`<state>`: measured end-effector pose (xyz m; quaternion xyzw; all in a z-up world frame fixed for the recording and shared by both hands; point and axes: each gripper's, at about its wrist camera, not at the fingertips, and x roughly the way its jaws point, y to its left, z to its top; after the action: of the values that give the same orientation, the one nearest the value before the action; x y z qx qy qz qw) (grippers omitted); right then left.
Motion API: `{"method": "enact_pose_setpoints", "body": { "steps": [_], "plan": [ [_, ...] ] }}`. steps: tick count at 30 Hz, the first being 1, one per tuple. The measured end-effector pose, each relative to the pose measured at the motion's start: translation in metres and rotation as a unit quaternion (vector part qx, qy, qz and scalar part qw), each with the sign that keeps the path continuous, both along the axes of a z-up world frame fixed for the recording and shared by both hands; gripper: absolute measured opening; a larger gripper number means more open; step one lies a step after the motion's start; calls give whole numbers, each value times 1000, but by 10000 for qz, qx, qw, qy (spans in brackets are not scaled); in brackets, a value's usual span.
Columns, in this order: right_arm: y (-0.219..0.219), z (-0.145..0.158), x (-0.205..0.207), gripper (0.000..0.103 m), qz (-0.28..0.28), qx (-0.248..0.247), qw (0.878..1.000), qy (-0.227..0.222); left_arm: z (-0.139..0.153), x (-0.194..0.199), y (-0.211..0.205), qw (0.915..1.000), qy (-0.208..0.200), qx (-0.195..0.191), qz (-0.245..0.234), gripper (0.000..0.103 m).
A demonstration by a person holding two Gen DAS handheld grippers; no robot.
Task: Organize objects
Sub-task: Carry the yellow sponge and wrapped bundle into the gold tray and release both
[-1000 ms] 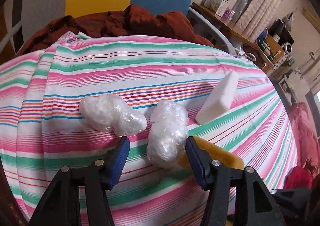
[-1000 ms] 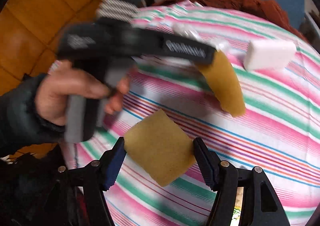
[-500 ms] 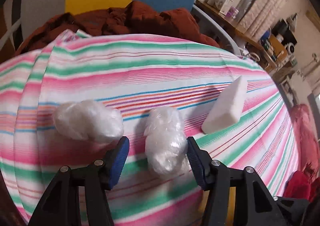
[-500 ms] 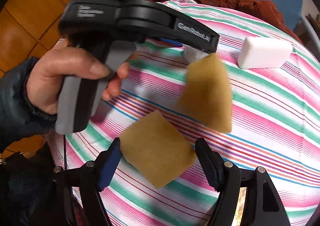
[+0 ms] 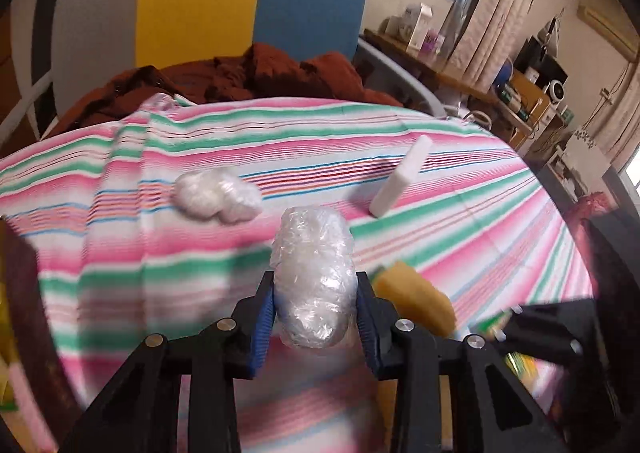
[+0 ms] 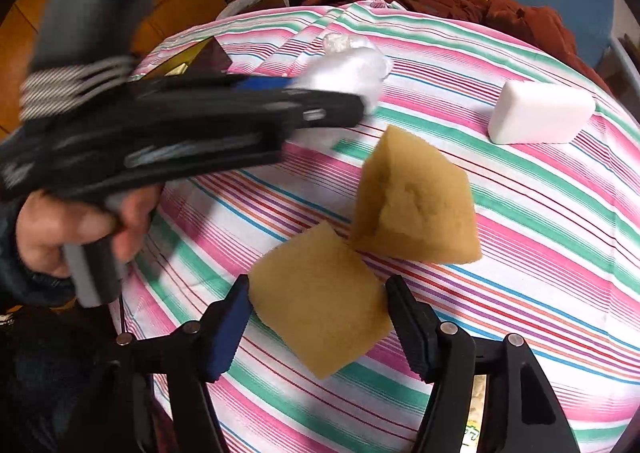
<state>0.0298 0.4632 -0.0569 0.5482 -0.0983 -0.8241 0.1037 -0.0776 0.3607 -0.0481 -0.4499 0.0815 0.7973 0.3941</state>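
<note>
From the left wrist, the left gripper (image 5: 314, 311) is clamped on a crinkled plastic bundle (image 5: 314, 277), held above the striped table (image 5: 120, 253); a second bundle (image 5: 218, 195) and a white block (image 5: 400, 181) lie beyond. From the right wrist, the right gripper (image 6: 320, 319) stands spread around a tan sponge (image 6: 320, 305) without pinching it, another sponge (image 6: 416, 199) touching its far corner, a hand (image 6: 64, 229) gripping the blurred left tool

Materials, as seen:
Striped cloth (image 5: 460, 189) woven, matt. Wrapped bundle (image 5: 314, 277) crinkly glossy plastic film. Sponges (image 6: 416, 205) porous, rough, matt. White block (image 6: 540, 113) smooth, matt, probably foam. Tongs (image 5: 314, 309) black plastic, ribbed blue pads (image 5: 262, 323).
</note>
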Motion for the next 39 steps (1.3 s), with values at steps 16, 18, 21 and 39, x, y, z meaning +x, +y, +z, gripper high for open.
{"method": "enact_pose_setpoints", "body": {
  "steps": [16,18,21,39],
  "plan": [
    [-24,8,-2,65,261,-211,9994,43,35,31,-133,9976,114,260,625,37],
    [-31,11,-2,65,279,-220,9993,68,39,31,-148,9968,159,308,714,37],
    [-43,14,-3,65,240,-240,9993,137,41,33,-167,9958,166,353,823,37],
    [-124,70,-21,65,-97,-228,9955,911,49,36,-277,9815,269,709,1760,37]
  ]
}}
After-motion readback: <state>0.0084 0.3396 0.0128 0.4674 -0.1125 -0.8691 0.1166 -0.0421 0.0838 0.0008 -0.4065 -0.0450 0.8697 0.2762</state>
